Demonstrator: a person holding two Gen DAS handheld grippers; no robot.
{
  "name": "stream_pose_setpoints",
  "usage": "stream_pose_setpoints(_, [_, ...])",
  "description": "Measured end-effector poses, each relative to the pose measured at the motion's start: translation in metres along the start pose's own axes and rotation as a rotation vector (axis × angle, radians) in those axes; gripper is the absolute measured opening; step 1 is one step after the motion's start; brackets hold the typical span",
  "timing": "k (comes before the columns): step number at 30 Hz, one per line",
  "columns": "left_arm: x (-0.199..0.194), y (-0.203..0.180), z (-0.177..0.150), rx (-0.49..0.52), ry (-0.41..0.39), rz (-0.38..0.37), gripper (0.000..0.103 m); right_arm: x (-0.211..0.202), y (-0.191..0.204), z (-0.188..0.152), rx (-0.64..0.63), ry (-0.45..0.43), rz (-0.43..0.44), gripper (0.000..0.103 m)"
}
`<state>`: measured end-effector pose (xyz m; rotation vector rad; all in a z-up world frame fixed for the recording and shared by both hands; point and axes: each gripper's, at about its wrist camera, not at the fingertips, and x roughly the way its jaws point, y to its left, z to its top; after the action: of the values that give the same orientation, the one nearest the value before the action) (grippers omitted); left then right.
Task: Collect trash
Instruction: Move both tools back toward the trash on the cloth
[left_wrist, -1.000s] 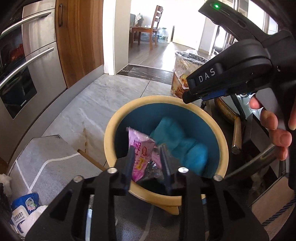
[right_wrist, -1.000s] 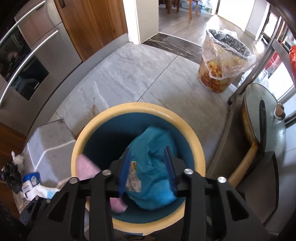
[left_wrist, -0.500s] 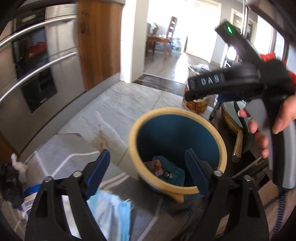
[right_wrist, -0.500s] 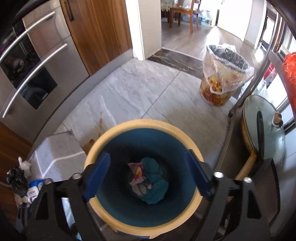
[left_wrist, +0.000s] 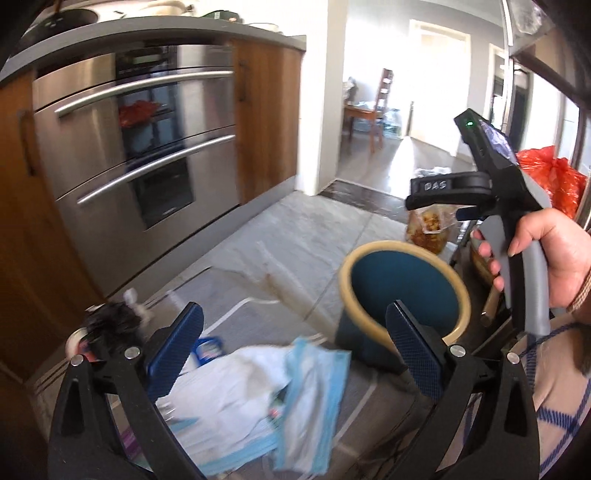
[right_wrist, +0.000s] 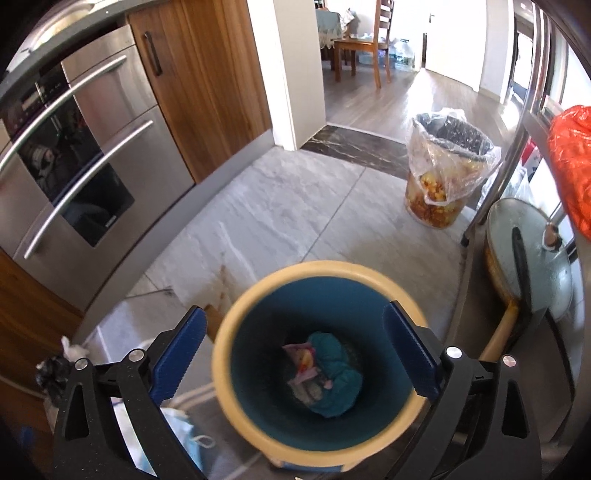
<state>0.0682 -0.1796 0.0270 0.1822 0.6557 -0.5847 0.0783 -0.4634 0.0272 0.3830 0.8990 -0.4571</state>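
Bright daylight from doorway (left_wrist: 439, 74), blown out white. Glare streaks on oven (left_wrist: 147, 147) steel. Motion blur on bin (right_wrist: 317, 369) rim and paper litter (left_wrist: 258, 398). Heavy fisheye bending, dark vignette at corners.

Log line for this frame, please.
left gripper: open, over face masks | right gripper: open, above bin | pink wrapper, teal wad inside

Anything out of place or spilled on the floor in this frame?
Yes. A loose heap of white and light-blue paper wrappers lies on the grey mat beside the blue bin with the cream rim, not in it. A black clump with a white scrap sits by the wooden cabinet. Both grippers are open and empty.
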Motion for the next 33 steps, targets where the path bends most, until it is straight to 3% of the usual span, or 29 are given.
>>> stream_pose_setpoints(4, [-0.018,0.025,-0.004,-0.03,0.015,0.067,0.098,-0.002,0.019,-0.004,-0.029,0.011,0.038,0.096])
stream_pose_setpoints(13, [-0.069,0.082,-0.004,0.02,0.01,0.211,0.098,-0.013,0.043,-0.015,-0.086,-0.004,0.068,0.096])
stream_pose_setpoints(17, [-0.071,0.099,-0.02,-0.03,-0.051,0.268,0.098,-0.019,0.057,-0.032,-0.083,0.03,0.12,0.096])
stream_pose_setpoints(25, [-0.033,0.159,-0.044,-0.15,0.079,0.391,0.098,-0.022,0.106,-0.087,-0.237,0.124,0.199,0.096])
stream_pose_setpoints(29, [-0.02,0.186,-0.062,-0.278,0.149,0.411,0.098,-0.02,0.134,-0.109,-0.357,0.149,0.232,0.096])
stream_pose_setpoints(33, [-0.015,0.197,-0.072,-0.329,0.186,0.43,0.098,-0.013,0.148,-0.125,-0.431,0.193,0.26,0.095])
